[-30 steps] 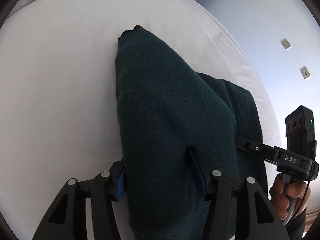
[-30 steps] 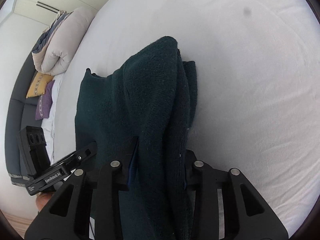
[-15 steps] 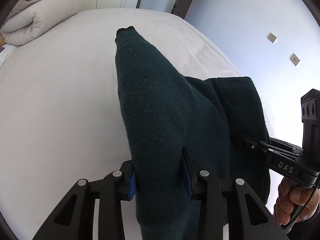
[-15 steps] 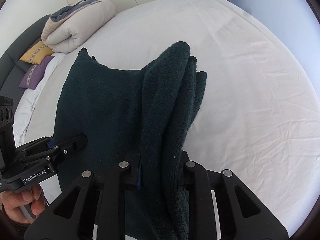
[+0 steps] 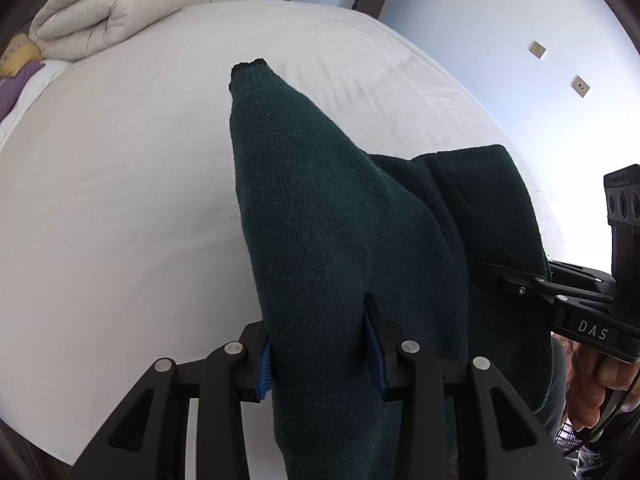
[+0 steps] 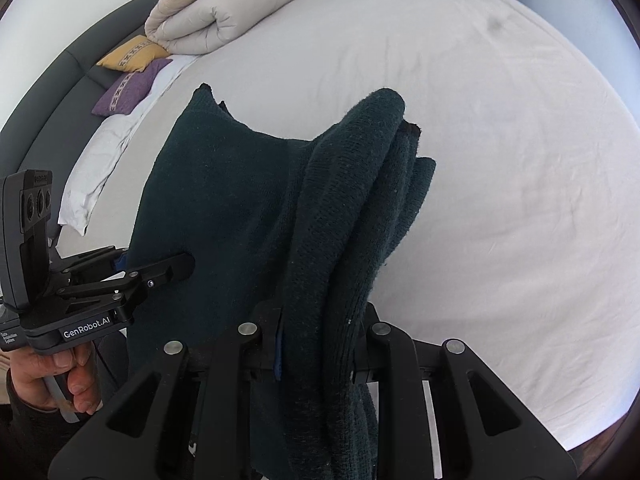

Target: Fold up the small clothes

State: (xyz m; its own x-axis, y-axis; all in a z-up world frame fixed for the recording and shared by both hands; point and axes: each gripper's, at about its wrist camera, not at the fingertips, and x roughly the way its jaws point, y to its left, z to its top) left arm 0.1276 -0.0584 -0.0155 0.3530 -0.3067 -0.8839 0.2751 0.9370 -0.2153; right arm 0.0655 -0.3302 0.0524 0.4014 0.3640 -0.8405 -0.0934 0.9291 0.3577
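My left gripper [image 5: 320, 344] has its blue pads [image 5: 265, 368] pressed against both sides of a thick bunch of the sweater [image 5: 340, 248], the jaws held fairly narrow by the bulk of knit between them. My right gripper [image 6: 316, 340] is clamped the same way on another bunch of that sweater, where several layers stack up into a fat roll that stands up above the jaws. So I hold the garment at two points along one edge, and it hangs off the bed [image 5: 120, 200] in the air between the two tools, the free end with its ribbed cuff or hem pointing away from me over the sheet.

From the way it drapes, I judge it a soft, fairly heavy knit: it sags under its own weight, bunches instead of lying flat, and the coarse surface should grip the pads well, so slipping is not my main worry. Stretching is; a knit like this pulls out of shape if I draw the two grips too far apart. On the right I seem to have taken more layers than I want, which may make the fold lumpy. I would hold near the seams or the ribbed edges, where the fabric is firmer, and take one or two layers only.

Further out, the white sheet lies mostly smooth and gives plenty of room to lay it down. A rolled duvet [image 6: 216, 20] and two cushions [image 6: 132, 76] sit well apart, at the head of the bed
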